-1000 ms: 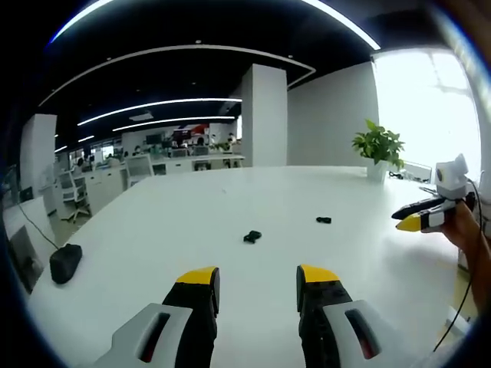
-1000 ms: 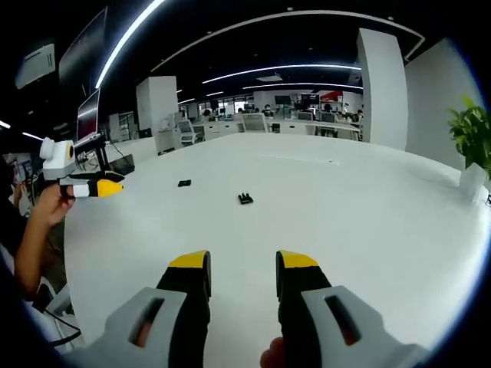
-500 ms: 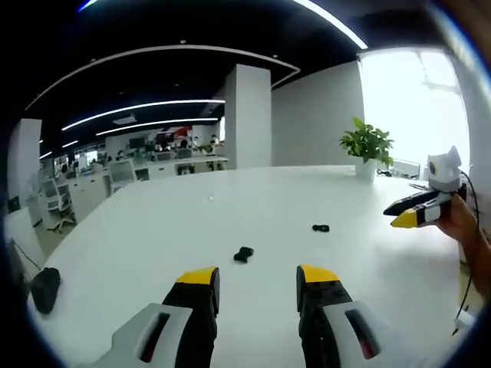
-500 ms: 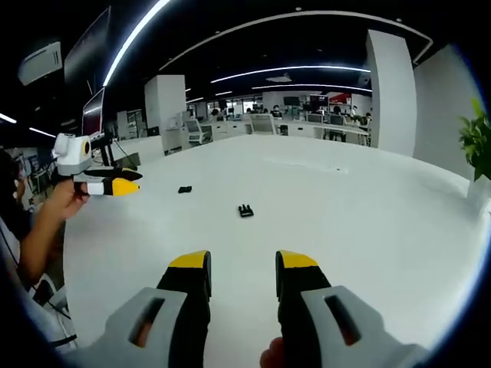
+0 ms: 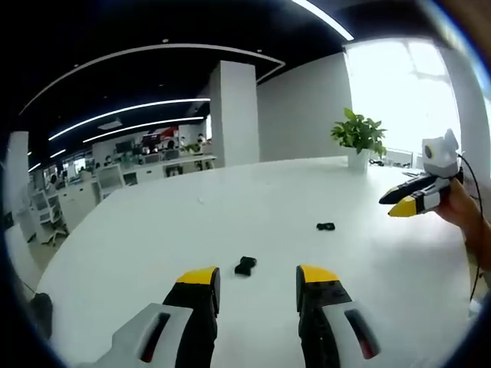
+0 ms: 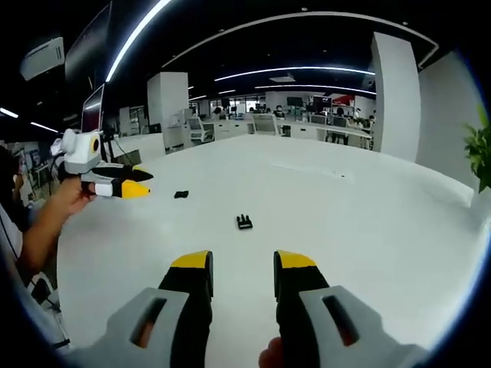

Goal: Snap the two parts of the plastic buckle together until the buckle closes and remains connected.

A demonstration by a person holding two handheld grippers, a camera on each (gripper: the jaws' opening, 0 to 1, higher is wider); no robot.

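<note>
Two small black buckle parts lie apart on the white table [image 5: 153, 230]. In the left gripper view the nearer part [image 5: 245, 265] lies just ahead of my open left gripper [image 5: 258, 280], and the farther part [image 5: 325, 227] sits to the right. The right gripper [image 5: 408, 202] hangs in the air at the right edge, held by a hand. In the right gripper view one part [image 6: 244, 222] lies ahead of my open right gripper [image 6: 242, 266], and the other part [image 6: 180, 195] sits farther left. The left gripper [image 6: 126, 186] hovers at the left, its jaws close together. Nothing is held.
A potted plant [image 5: 357, 138] stands at the table's far side near a bright window. A white pillar [image 5: 233, 115] and rows of office desks with chairs [image 6: 253, 123] fill the background. A person's arm [image 6: 42, 222] reaches in at the left.
Both cameras moved closer to the table. The nearer buckle part sits lower in each view now. The other gripper has come further into each view.
</note>
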